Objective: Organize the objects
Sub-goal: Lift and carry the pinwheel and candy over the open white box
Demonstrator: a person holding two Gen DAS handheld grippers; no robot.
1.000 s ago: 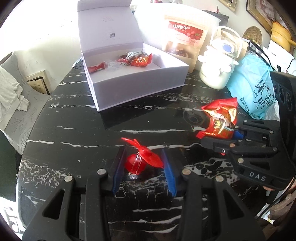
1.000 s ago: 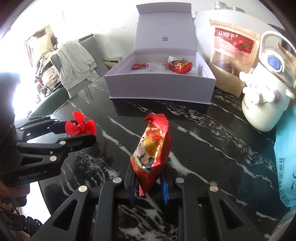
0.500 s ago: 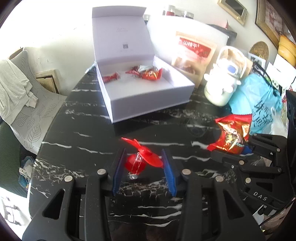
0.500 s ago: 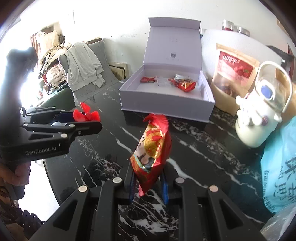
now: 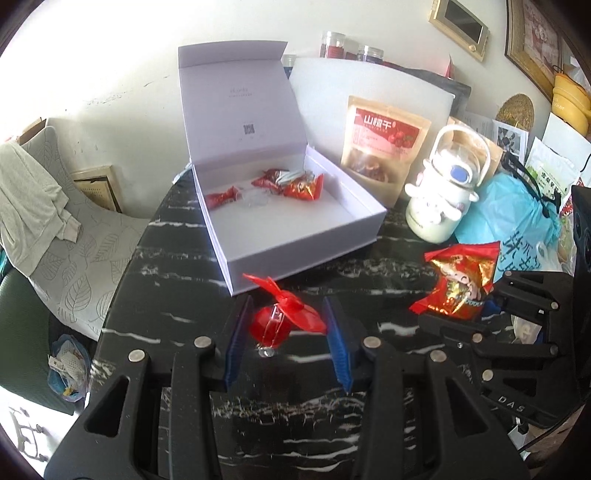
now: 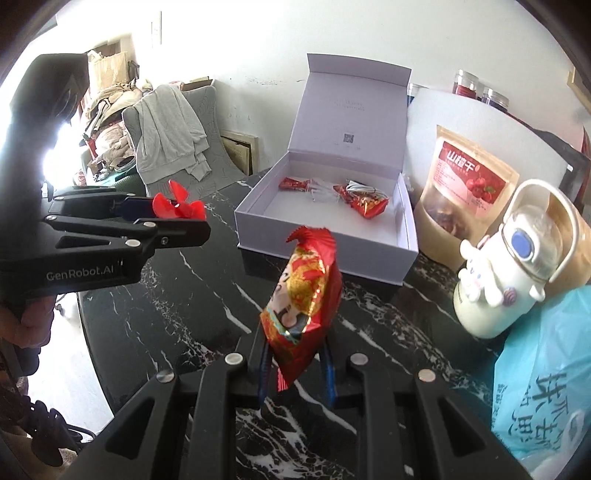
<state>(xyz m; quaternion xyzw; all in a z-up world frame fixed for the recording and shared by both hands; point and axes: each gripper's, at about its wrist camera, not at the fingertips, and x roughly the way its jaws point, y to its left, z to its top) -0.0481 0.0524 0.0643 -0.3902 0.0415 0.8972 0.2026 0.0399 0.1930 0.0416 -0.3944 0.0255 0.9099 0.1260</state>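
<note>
Home: armchair (image 5: 74,236) w/ laundry (image 6: 168,133), framed pics (image 5: 460,27).

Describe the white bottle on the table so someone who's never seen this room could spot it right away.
Find the open white gift box on the black marble table. Just right of it, in front of a kraft snack pouch, stands the white bottle. It alone has a looped carry handle, a blue button on its lid and a cartoon figure on its side.

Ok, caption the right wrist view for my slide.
Right tool carries a red snack packet toward the open white box.
</note>
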